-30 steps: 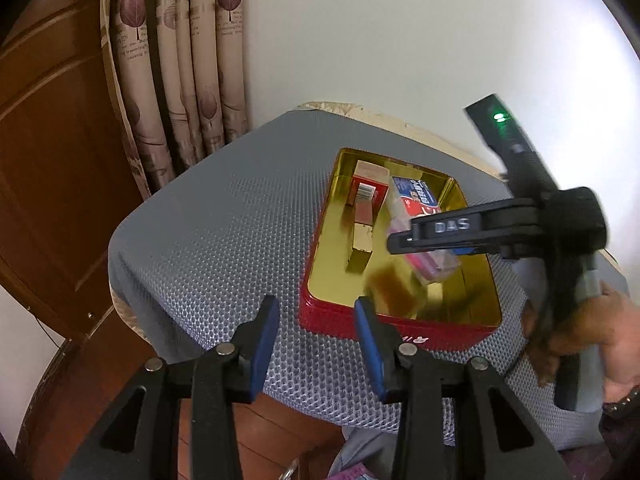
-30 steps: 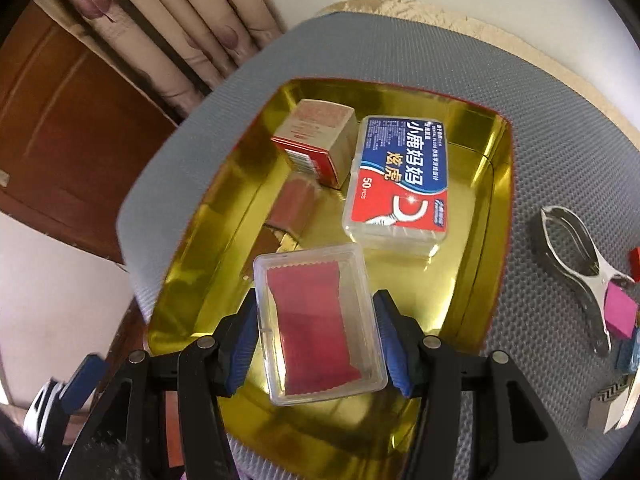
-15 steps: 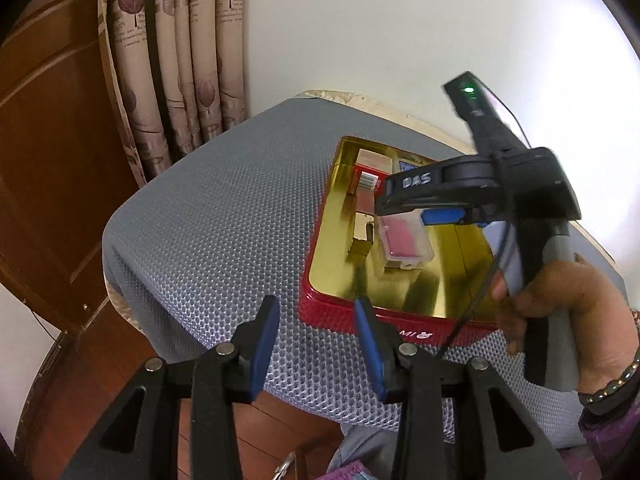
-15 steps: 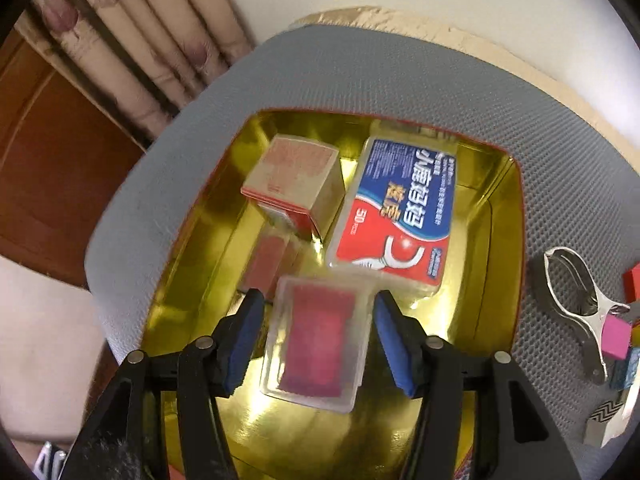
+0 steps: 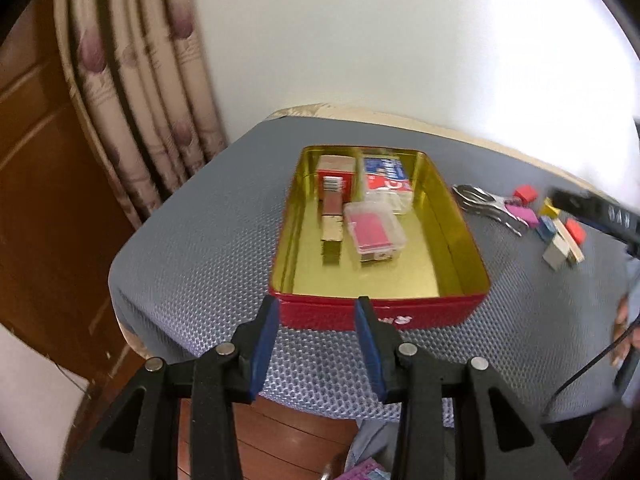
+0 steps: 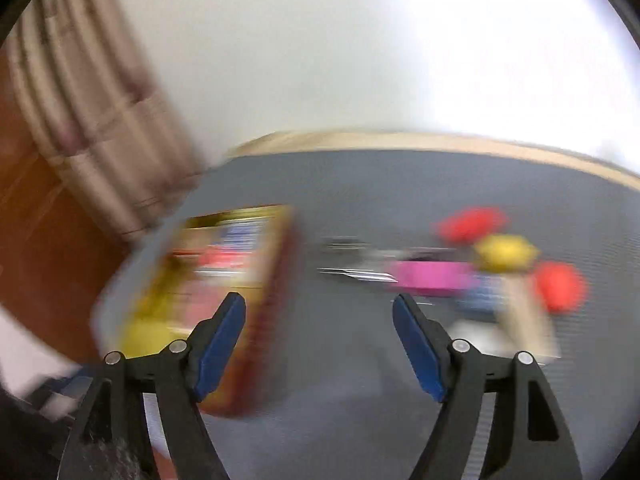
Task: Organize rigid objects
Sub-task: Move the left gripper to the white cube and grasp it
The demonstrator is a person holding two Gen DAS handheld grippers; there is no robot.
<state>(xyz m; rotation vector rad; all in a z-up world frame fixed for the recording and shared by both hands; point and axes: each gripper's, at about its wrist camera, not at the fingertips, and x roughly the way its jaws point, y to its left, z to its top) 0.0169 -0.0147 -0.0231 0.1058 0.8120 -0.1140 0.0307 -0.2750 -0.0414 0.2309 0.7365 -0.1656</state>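
Grey mesh table cover (image 5: 208, 248) w/ red tin (image 5: 380, 314), gold inside, sitting on it. In tin: blue/white box (image 5: 386, 176) at far right, red carton (image 5: 334, 178) far left, clear case w/ red insert (image 5: 374, 232) mid, touching blue box's near end. Metal clip (image 5: 482, 202) + small coloured blocks (image 5: 556, 224) on cover right of tin. L gripper (image 5: 318, 340) low at tin's near wall, fingers apart, empty. R gripper (image 6: 320, 340) over cover between tin and blocks, fingers wide apart, empty; R view badly blurred.

A home room is showing here: beige floral pleated curtains (image 5: 132, 92) are hanging beside brown wooden panelling (image 5: 36, 168).
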